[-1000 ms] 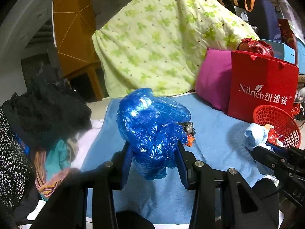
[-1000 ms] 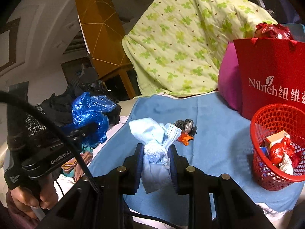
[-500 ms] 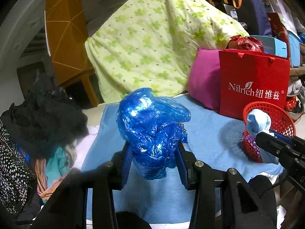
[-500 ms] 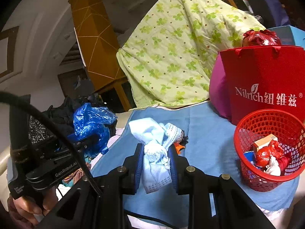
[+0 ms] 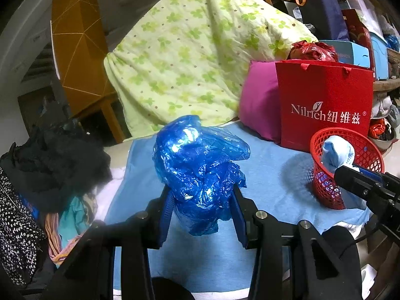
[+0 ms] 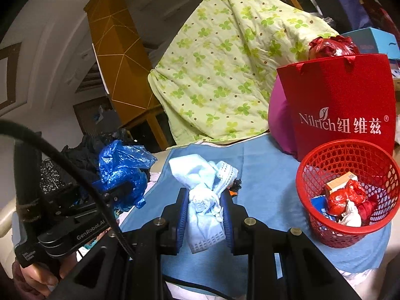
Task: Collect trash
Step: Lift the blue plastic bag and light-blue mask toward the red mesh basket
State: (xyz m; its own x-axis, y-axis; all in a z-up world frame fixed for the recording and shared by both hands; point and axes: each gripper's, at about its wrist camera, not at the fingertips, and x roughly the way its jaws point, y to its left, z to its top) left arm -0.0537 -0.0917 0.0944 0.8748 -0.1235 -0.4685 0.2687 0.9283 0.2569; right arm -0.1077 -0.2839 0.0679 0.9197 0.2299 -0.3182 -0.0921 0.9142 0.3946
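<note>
**Asker:** Collecting trash — how far along does it look?

**Describer:** Partly done, by the look of it. A red mesh basket (image 6: 347, 192) on the blue-covered bed (image 6: 270, 172) already holds several scraps: a small carton, red crumpled wrap and white paper. Two pieces are lifted but not yet dropped in. One small dark and orange scrap (image 6: 235, 187) lies on the cover behind the right tool, largely hidden, so it probably remains to pick up.

**Asker:** What is each tool carrying?

**Describer:** The left tool (image 5: 201, 215) pinches a crumpled blue plastic bag (image 5: 197, 167), glossy and puffed up above the jaws, held over the cover well left of the basket. The right tool (image 6: 204, 215) is pressed together on a pale blue mask bundle (image 6: 202, 195), soft and wadded, with a perforated white edge hanging below. In the left view that bundle sits at the basket's near rim.
</note>
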